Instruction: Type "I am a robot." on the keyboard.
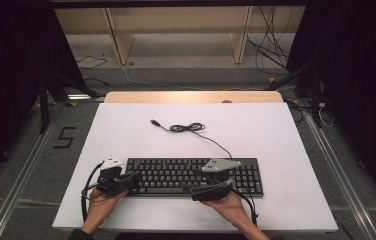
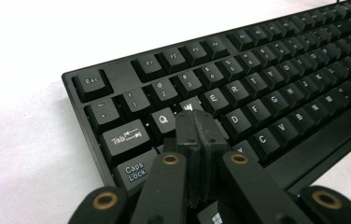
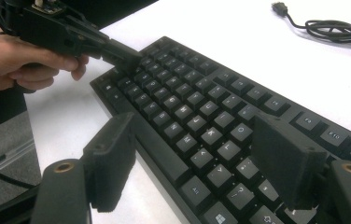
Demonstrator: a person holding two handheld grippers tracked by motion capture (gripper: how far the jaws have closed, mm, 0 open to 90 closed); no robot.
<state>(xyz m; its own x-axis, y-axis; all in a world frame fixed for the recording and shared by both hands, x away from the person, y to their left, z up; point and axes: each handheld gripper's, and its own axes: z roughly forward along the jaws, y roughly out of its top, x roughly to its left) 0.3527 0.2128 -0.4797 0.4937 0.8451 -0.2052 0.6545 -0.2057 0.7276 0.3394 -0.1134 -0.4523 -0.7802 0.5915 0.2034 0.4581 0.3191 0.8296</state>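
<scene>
A keyboard is laid near the table's front edge, its cable coiled behind it toward the middle
</scene>
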